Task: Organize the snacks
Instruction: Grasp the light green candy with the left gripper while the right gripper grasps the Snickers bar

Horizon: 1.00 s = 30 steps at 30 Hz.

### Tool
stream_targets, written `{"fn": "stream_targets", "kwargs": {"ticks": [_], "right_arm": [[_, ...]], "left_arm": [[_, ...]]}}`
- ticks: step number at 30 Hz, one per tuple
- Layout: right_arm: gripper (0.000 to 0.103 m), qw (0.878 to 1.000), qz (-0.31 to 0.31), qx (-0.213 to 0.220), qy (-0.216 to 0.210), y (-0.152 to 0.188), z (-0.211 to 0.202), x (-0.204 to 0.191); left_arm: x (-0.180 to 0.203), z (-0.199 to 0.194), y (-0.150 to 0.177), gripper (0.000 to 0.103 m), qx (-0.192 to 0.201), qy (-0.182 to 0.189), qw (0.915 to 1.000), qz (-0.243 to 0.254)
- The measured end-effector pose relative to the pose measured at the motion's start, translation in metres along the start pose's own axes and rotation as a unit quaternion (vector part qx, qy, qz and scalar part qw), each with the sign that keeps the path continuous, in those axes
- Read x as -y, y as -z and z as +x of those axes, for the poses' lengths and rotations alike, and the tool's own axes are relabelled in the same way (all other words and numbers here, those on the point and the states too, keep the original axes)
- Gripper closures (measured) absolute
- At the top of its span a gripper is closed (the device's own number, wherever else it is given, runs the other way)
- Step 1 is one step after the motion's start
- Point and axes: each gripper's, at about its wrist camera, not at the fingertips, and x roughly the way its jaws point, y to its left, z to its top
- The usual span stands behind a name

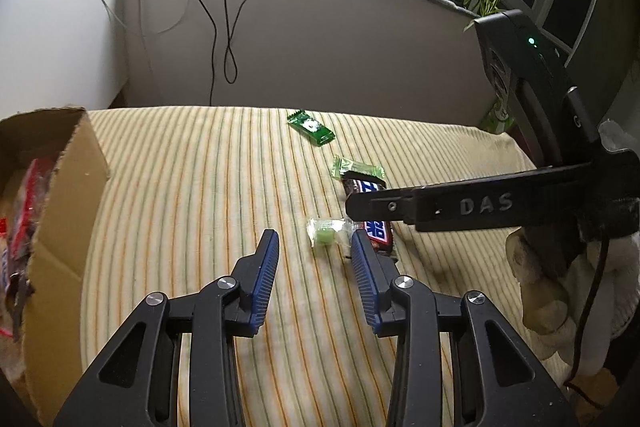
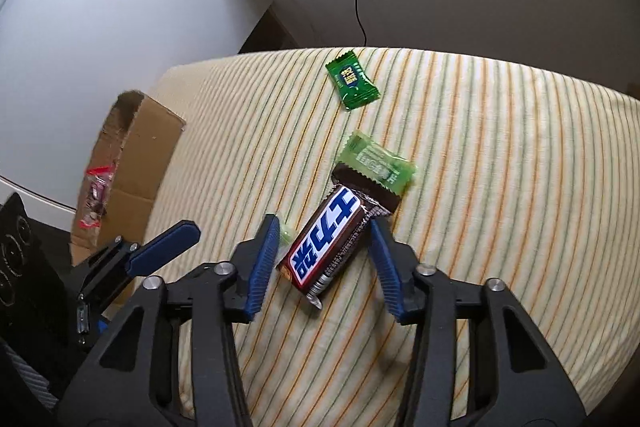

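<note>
Right gripper (image 2: 324, 259) closing around chocolate bar (image 2: 328, 239), not yet gripping; left gripper (image 1: 316, 279) hanging unclenched, empty; box (image 1: 60, 187) partly filling; four snacks remaining.

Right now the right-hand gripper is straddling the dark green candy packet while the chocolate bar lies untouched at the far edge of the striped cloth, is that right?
Not quite: the two are swapped. The right wrist view shows the right gripper straddling the chocolate bar, brown with a blue and white label. The dark green candy packet is the one lying untouched near the far edge of the striped cloth.
</note>
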Motion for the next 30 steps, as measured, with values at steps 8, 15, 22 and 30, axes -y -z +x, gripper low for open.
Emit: {"fn": "stream_targets", "kwargs": {"ticks": [8, 15, 22, 30], "right_arm": [[0.067, 1.0, -0.024, -0.003, 0.016, 0.004, -0.004, 0.005], [0.068, 1.0, -0.003, -0.006, 0.006, 0.007, -0.013, 0.027], [0.068, 1.0, -0.006, -0.01, 0.004, 0.007, -0.009, 0.027], [0.068, 1.0, -0.021, -0.012, 0.02, 0.01, -0.014, 0.03]], "left_arm": [[0.005, 0.016, -0.002, 0.067, -0.016, 0.008, 0.9997, 0.016], [0.021, 0.03, -0.004, 0.067, -0.034, 0.023, 0.9983, 0.042], [0.037, 0.05, -0.009, 0.067, -0.056, 0.007, 0.9951, 0.081], [0.04, 0.053, -0.01, 0.079, -0.053, -0.005, 0.9942, 0.093]]}}
